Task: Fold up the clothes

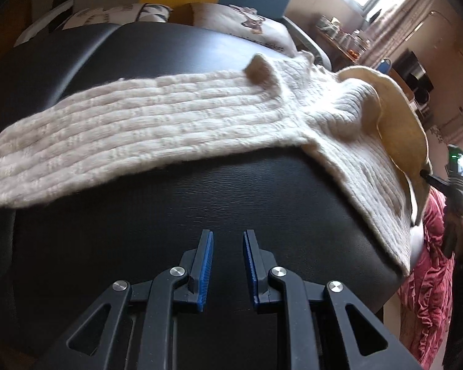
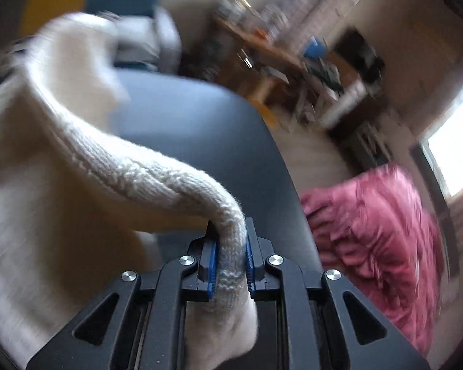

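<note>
Right tongs [image 2: 231, 257] clamp a cuff of the cream ribbed knit sweater [image 1: 176, 120], apparently lifting it, in a blurred view, to fold across the black padded worktop [image 1: 200, 194], while the left tongs [image 1: 227, 265] hover narrowly parted, empty.

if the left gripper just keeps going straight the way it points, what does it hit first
Probably the cream knit sweater. The left gripper, jaws open and empty, points across bare black leather cushion at the sleeve lying across its path. How high it rides above the cushion is unclear, so it might graze the leather first.
</note>
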`<act>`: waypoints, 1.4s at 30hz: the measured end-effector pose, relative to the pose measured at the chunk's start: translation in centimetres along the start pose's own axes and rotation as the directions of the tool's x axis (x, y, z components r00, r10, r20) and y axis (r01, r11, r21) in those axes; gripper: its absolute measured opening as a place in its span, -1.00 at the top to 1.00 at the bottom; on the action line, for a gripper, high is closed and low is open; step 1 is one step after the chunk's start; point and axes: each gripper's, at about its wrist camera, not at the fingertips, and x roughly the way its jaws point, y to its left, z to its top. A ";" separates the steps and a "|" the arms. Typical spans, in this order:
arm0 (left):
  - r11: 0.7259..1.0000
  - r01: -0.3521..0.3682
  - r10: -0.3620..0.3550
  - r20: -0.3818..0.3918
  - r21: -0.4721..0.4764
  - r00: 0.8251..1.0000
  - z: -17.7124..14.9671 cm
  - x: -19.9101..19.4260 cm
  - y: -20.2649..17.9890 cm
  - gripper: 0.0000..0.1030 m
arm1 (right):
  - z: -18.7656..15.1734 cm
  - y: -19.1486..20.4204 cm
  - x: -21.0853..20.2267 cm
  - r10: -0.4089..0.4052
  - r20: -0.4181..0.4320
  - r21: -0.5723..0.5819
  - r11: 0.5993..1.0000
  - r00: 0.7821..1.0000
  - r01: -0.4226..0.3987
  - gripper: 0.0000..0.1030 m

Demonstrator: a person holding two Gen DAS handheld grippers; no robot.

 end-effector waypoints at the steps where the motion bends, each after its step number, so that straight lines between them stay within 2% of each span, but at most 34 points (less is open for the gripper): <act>1: 1.000 -0.004 0.004 0.003 -0.004 1.000 0.1 -0.1 0.2 0.63 | 0.6 -0.8 1.3 -0.012 -0.031 0.029 0.999 0.999 0.012 0.67; 2: 1.000 -0.010 0.010 0.007 -0.009 1.000 0.2 -0.1 0.5 0.63 | 0.3 -0.8 0.7 0.010 -0.011 0.032 0.999 1.000 -0.009 0.64; 4: 1.000 -0.019 0.019 0.013 -0.023 1.000 0.5 -0.2 1.0 0.63 | -0.3 -0.8 -0.5 0.052 0.031 0.036 0.998 0.998 -0.053 0.43; 6: 0.999 -0.021 0.022 0.018 -0.039 1.000 0.9 -0.2 1.5 0.63 | -0.9 -0.7 -1.8 0.094 0.073 0.038 0.995 0.993 -0.097 -0.07; 8: 0.998 -0.033 0.034 0.030 -0.046 0.999 1.5 -0.3 2.0 0.63 | -1.5 -0.7 -3.0 0.135 0.115 0.039 0.989 0.984 -0.140 -0.15; 10: 0.998 -0.046 0.048 0.048 -0.047 0.998 2.2 -0.4 2.3 0.63 | -2.1 -0.6 -4.3 0.176 0.156 0.037 0.982 0.972 -0.183 -0.26; 11: 0.998 -0.051 0.054 0.058 -0.048 0.997 2.5 -0.4 2.4 0.63 | -2.4 -0.5 -4.9 0.200 0.176 0.032 0.977 0.964 -0.209 -0.40; 12: 0.997 -0.062 0.065 0.068 -0.046 0.996 2.9 -0.5 2.5 0.63 | -2.8 1.0 -6.3 0.283 0.184 -0.028 0.959 0.941 -0.283 -0.53; 15: 0.996 -0.089 0.092 0.116 -0.027 0.989 4.2 -1.0 2.7 0.63 | -3.5 5.7 -8.2 0.422 0.135 -0.191 0.899 0.896 -0.395 -0.57; 17: 0.989 -0.146 0.142 0.171 0.010 0.975 5.3 -1.4 2.9 0.63 | -4.5 9.9 -8.5 0.475 0.066 -0.276 0.854 0.878 -0.441 -0.57; 19: 0.972 -0.230 0.218 0.187 0.043 0.958 6.2 -1.0 3.4 0.63 | -4.8 13.2 -7.1 0.464 -0.020 -0.318 0.837 0.886 -0.446 -0.57; 22: 0.941 -0.333 0.321 0.148 0.058 0.935 7.1 0.6 5.4 0.63 | -5.4 16.2 -6.3 0.398 -0.060 -0.316 0.862 0.916 -0.395 -0.60; 24: 0.928 -0.366 0.355 0.138 0.069 0.925 6.9 1.2 6.8 0.56 | -5.1 16.6 -6.6 0.435 -0.096 -0.280 0.851 0.895 -0.444 -0.64; 27: 0.917 -0.391 0.378 0.137 0.080 0.916 6.2 0.6 8.4 0.56 | -5.4 18.2 -7.5 0.462 -0.132 -0.276 0.832 0.877 -0.481 -0.69; 30: 0.918 -0.394 0.387 0.134 0.038 0.913 6.1 0.0 10.6 0.53 | -5.5 19.8 -8.2 0.493 -0.171 -0.266 0.811 0.853 -0.521 -0.69; 32: 0.911 -0.413 0.410 0.122 0.001 0.904 6.4 -0.6 12.0 0.53 | -5.4 21.0 -8.8 0.519 -0.199 -0.243 0.796 0.831 -0.555 -0.69; 33: 0.895 -0.445 0.443 0.119 -0.010 0.888 6.6 -0.8 12.6 0.55 | -5.4 21.6 -9.1 0.533 -0.213 -0.231 0.787 0.819 -0.572 -0.69; 34: 0.883 -0.469 0.468 0.123 -0.028 0.875 6.6 -1.3 13.0 0.59 | -5.3 22.1 -9.3 0.563 -0.233 -0.219 0.764 0.793 -0.607 -0.69; 35: 0.885 -0.462 0.465 0.134 -0.056 0.875 6.5 -2.1 13.4 0.66 | -5.2 22.6 -9.6 0.590 -0.252 -0.206 0.741 0.767 -0.639 -0.70; 36: 0.905 -0.418 0.425 0.149 -0.077 0.893 6.4 -3.0 13.3 0.66 | -5.0 22.8 -10.0 0.608 -0.253 -0.205 0.727 0.753 -0.656 -0.70; 37: 0.940 -0.328 0.339 0.170 -0.089 0.925 6.1 -3.8 12.6 0.65 | -4.5 22.4 -10.6 0.640 -0.242 -0.191 0.706 0.729 -0.682 -0.70; 38: 0.967 -0.235 0.250 0.192 -0.099 0.949 5.8 -4.7 12.0 0.65 | -4.0 21.9 -11.1 0.671 -0.230 -0.177 0.683 0.705 -0.708 -0.70; 40: 0.995 -0.060 0.075 0.195 -0.084 0.978 5.0 -5.0 10.0 0.64 | -2.7 20.0 -12.5 0.728 -0.173 -0.162 0.643 0.663 -0.748 -0.70; 42: 0.996 0.082 -0.074 0.161 -0.045 0.984 4.0 -3.8 6.9 0.63 | -2.3 18.1 -13.4 0.713 -0.113 -0.185 0.669 0.692 -0.720 -0.70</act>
